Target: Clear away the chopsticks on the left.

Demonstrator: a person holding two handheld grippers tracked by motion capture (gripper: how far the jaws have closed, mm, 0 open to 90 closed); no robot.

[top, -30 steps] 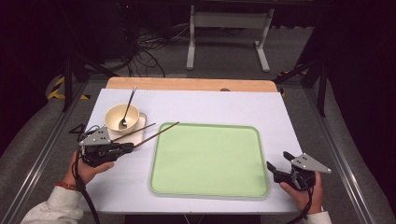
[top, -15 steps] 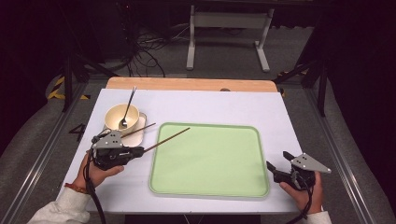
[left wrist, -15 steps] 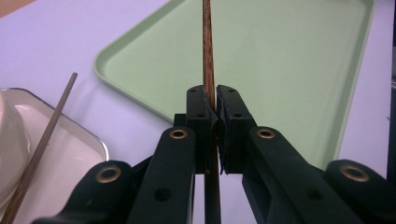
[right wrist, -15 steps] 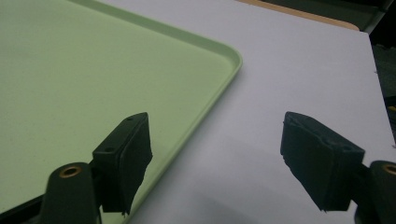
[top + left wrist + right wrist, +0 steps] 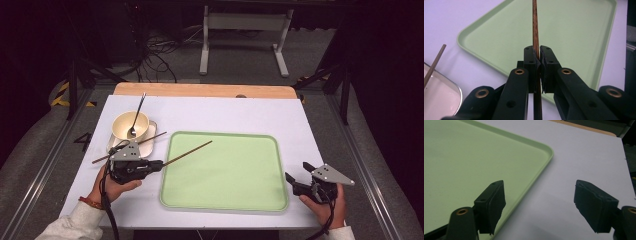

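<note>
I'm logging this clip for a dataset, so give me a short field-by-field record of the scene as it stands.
left gripper: shut on a brown chopstick, its tip over the green tray
right gripper: open, holding nothing, beside the tray's right edge
second chopstick: lying across the small tray by the bowl
bowl: cream, with a fork standing in it
green tray contents: nothing lying in it

The left gripper (image 5: 159,164) clamps a chopstick (image 5: 187,153) whose tip reaches over the tray's (image 5: 225,205) left edge. A second chopstick (image 5: 152,138) lies by the bowl (image 5: 124,125) near the table's (image 5: 225,112) left edge. The right gripper (image 5: 296,176), jaws apart, sits at the near right corner.
</note>
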